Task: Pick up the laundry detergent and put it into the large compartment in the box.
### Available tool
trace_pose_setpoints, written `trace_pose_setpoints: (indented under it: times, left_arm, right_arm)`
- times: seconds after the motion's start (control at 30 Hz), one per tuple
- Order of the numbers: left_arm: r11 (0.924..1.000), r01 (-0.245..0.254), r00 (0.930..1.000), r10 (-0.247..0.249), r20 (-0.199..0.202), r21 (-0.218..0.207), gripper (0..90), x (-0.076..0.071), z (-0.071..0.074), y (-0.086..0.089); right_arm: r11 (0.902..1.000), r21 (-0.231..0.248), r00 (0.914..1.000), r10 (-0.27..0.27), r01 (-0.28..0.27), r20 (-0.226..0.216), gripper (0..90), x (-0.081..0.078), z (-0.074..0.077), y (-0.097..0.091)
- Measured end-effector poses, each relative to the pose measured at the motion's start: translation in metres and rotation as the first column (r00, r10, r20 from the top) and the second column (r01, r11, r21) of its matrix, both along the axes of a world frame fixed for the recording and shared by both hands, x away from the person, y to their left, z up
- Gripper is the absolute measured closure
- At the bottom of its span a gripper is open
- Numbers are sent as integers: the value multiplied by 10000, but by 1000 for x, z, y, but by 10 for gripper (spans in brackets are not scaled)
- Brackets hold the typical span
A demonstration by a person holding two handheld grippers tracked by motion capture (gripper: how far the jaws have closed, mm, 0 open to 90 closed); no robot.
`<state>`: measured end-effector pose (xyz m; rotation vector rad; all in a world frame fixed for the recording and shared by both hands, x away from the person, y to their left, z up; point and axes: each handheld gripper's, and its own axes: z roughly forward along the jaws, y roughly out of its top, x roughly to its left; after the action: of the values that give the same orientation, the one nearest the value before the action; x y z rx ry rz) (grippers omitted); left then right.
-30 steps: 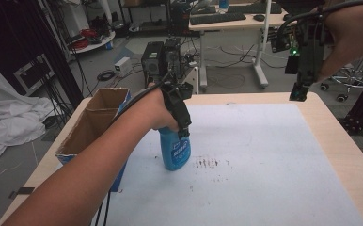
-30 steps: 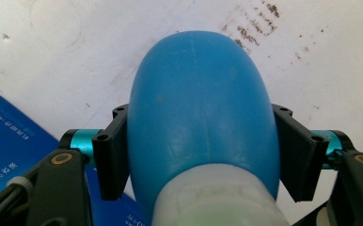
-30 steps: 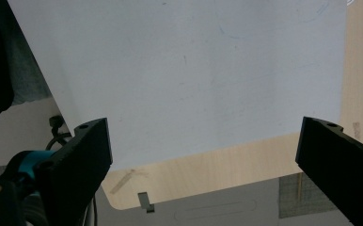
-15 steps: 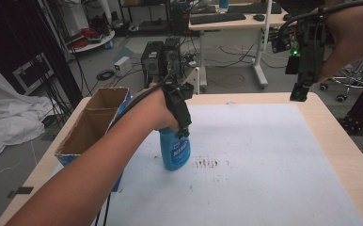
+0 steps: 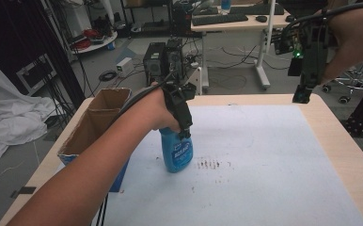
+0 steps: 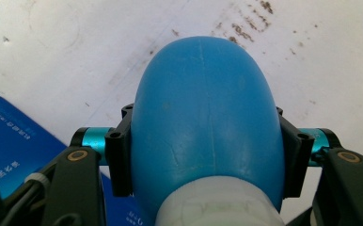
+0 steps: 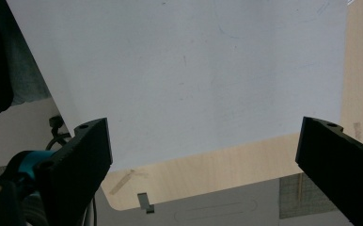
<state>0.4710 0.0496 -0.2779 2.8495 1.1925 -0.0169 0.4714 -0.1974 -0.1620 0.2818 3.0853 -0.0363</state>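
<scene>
A blue spray bottle (image 5: 176, 153) stands upright on the white sheet (image 5: 264, 150), left of the middle. My left gripper (image 5: 185, 134) comes down on it from above. Its jaws have just been closing, and they now press on the two sides of the blue bottle (image 6: 208, 103) just below its white neck; my left gripper (image 6: 207, 160) is shut on it. My right gripper (image 5: 304, 96) hangs above the table's far right corner. In the right gripper view my right gripper (image 7: 208, 155) stands open, with nothing between its jaws.
Brown stains (image 5: 210, 165) mark the sheet just right of the bottle. An open cardboard box (image 5: 95, 122) with a blue side (image 5: 121, 176) stands at the table's left edge. Desks, computer cases and cables fill the floor beyond the far edge.
</scene>
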Motion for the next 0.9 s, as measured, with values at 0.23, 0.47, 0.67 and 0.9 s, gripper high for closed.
trace_pose_setpoints:
  times: [0.23, 0.47, 0.67, 0.9]
  left_arm:
    - [9999, 112, 9999, -112, -30, 20, 378, -12, 26, 3]
    - [9997, 179, 9996, -174, -237, 193, 378, -22, 53, 12]
    - [9998, -15, 9999, 17, -139, 205, 378, -28, 77, 26]
    - [9997, -243, 9996, 242, 157, 72, 378, -34, 108, 45]
  right_arm:
    - [10000, 27, 10000, 36, -36, 40, 31, -2, 1, 0]
    - [9999, 51, 9999, 143, -143, 46, 31, -4, 2, 2]
    - [9998, 13, 9998, 182, -182, 51, 31, -6, 1, 3]
    - [9997, 110, 9997, 218, -219, 63, 31, -6, 2, 5]
